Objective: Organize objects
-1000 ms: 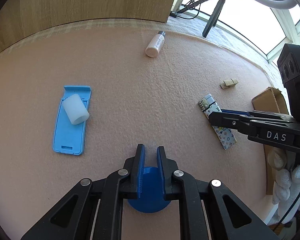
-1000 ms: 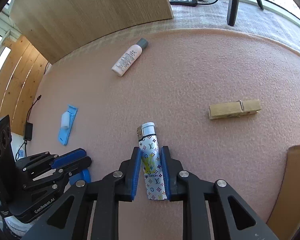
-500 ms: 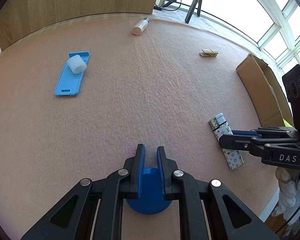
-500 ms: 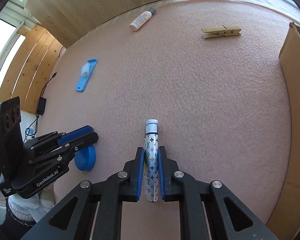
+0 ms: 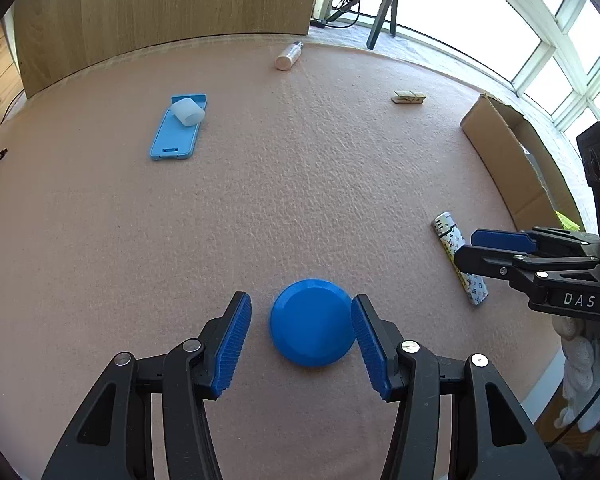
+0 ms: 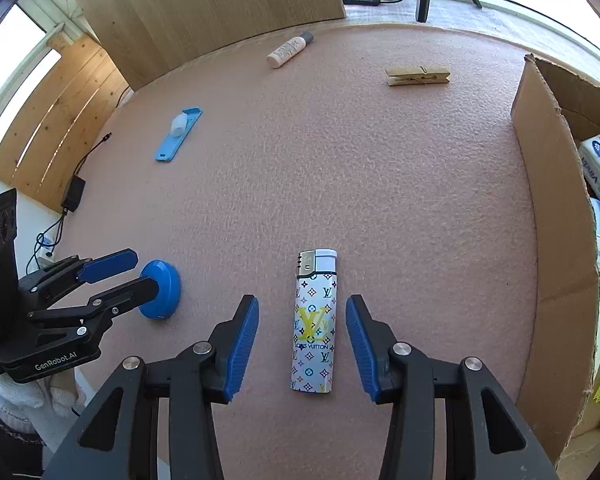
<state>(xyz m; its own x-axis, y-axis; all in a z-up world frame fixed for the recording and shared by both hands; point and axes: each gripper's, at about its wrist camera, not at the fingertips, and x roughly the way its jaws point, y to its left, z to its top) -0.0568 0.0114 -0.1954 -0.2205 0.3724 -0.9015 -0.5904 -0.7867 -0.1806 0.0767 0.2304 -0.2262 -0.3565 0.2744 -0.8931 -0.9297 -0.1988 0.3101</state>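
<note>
- Releasing, both at once: the blue disc (image 5: 312,323) lies flat on the pink mat (image 5: 300,184) between the left gripper (image 5: 302,334) pads, whose jaws have just been opening and now stand clear of it on the left side (the right pad sits very close to the rim, contact hard to tell).
- Lighter (image 6: 314,324) lies flat between the right gripper (image 6: 302,338) pads, jaws likewise just opened, visible gaps either side.
- Disc and lighter sit near each other at the mat's near edge, so this looks like the set-down step finishing.
- Further out: clothespin (image 6: 417,75), small bottle (image 6: 289,50), and a blue tray (image 5: 179,128) with a white roll (image 5: 187,111) on it, all well apart.
- Cardboard box (image 6: 548,184) stands to the right.
- Next, I'd judge: lift straight off without nudging either piece, then go for another stray item.
</note>
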